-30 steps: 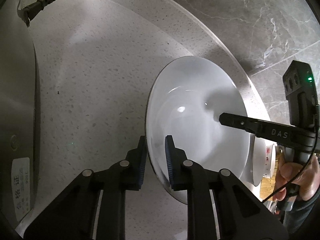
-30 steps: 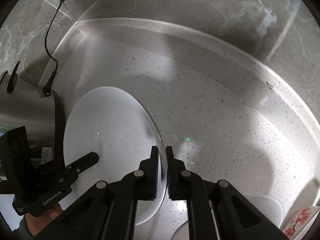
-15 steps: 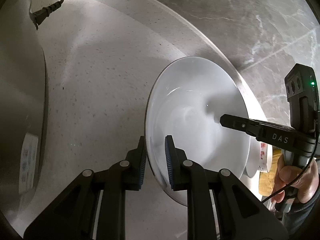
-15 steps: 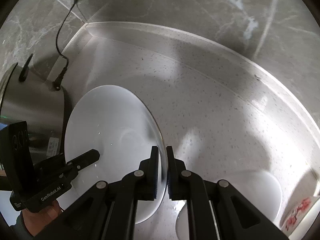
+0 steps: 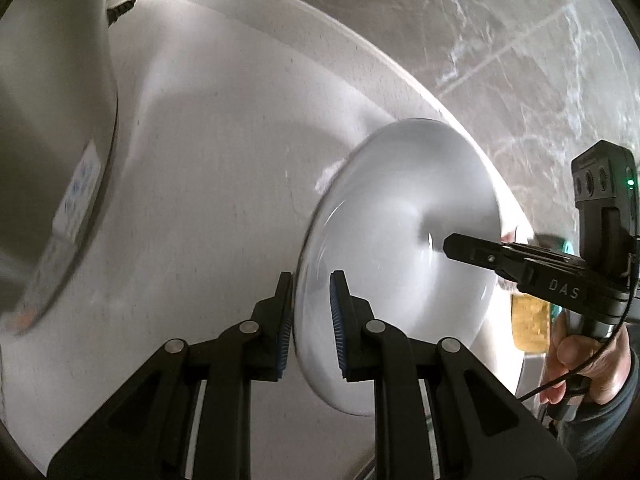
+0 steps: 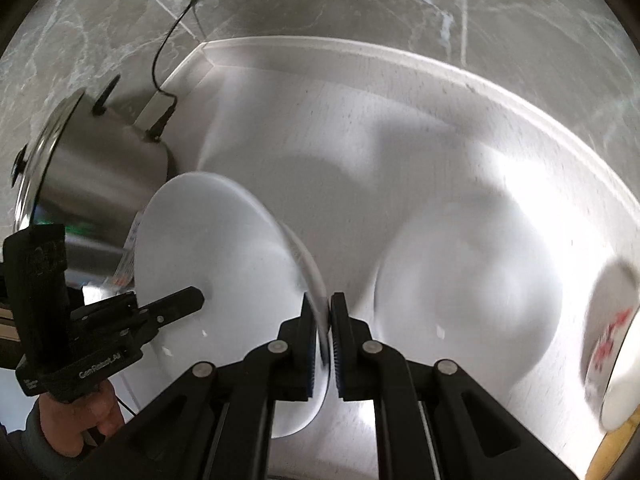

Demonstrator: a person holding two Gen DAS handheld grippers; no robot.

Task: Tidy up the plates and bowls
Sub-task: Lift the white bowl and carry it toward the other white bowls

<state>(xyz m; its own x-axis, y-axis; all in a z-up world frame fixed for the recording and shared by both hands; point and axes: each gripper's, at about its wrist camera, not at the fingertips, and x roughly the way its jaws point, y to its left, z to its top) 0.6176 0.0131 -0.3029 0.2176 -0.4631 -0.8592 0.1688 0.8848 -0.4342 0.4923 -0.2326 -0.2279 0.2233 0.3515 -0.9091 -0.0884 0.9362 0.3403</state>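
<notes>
A large white plate [image 5: 400, 248] hangs tilted above the pale counter, held by both grippers on opposite rims. My left gripper [image 5: 310, 304] is shut on its left rim, the blue pads pressing both faces. My right gripper [image 6: 324, 316] is shut on the thin right rim of the same plate [image 6: 224, 264]. Each gripper also shows in the other's view, the right one [image 5: 500, 260] reaching in from the right and the left one [image 6: 160, 312] from the left. A second white plate [image 6: 468, 280] lies flat on the counter, right of the held one.
A steel pot [image 6: 100, 168] with a black cable [image 6: 176, 32] stands at the left by the marble wall, looming close in the left wrist view [image 5: 52, 160]. A white bowl with a red pattern [image 6: 612, 332] sits at the far right. A wooden board [image 5: 528, 320] lies beyond the plate.
Both grippers have carried the plate upward and rightward across the counter, their grips unchanged. The second plate and the patterned bowl have come further into the right wrist view.
</notes>
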